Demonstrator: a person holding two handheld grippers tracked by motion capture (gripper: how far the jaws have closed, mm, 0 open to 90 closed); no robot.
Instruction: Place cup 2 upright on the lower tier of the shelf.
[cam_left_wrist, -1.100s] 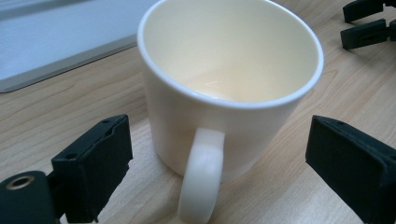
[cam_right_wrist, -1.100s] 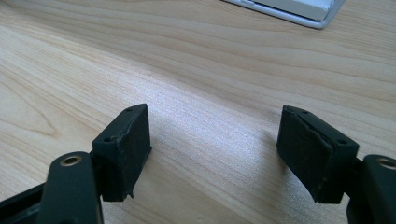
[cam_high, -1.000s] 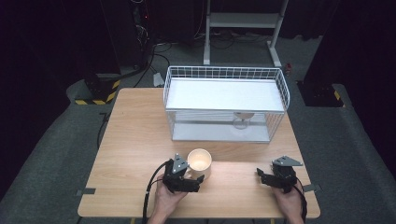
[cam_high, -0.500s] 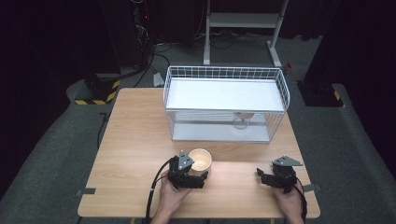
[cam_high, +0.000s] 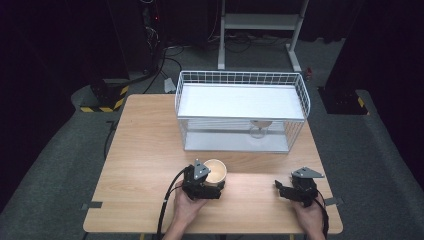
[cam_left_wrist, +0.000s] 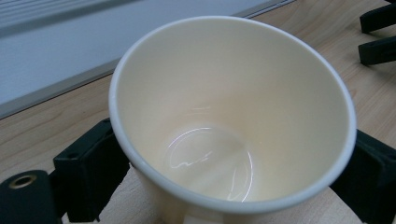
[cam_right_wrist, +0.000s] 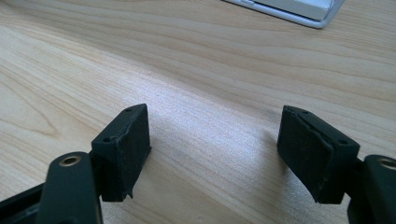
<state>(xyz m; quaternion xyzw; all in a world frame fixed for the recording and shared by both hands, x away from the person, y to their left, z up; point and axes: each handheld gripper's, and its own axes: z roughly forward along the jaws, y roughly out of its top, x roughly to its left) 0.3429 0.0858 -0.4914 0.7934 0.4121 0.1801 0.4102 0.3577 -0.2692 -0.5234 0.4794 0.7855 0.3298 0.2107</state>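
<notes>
Paper cup (cam_left_wrist: 233, 121) is gripped upright between the left gripper (cam_high: 209, 184) fingers (cam_left_wrist: 88, 172), low over the wooden surface (cam_high: 145, 150) just in front of the wire basket (cam_high: 241, 80). Right gripper (cam_right_wrist: 215, 149) is parked near the surface's right front corner, fingers spread apart, nothing held.

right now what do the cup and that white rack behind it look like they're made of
The cup looks like paper with a glossy inner coating: cream wall, rolled rim, curved glints on its bottom. The rack looks like thin metal wire coated white, a grid fence around flat white shelves that could be painted metal or plastic. The table looks like light wood or a wood-grain laminate, matte.
</notes>
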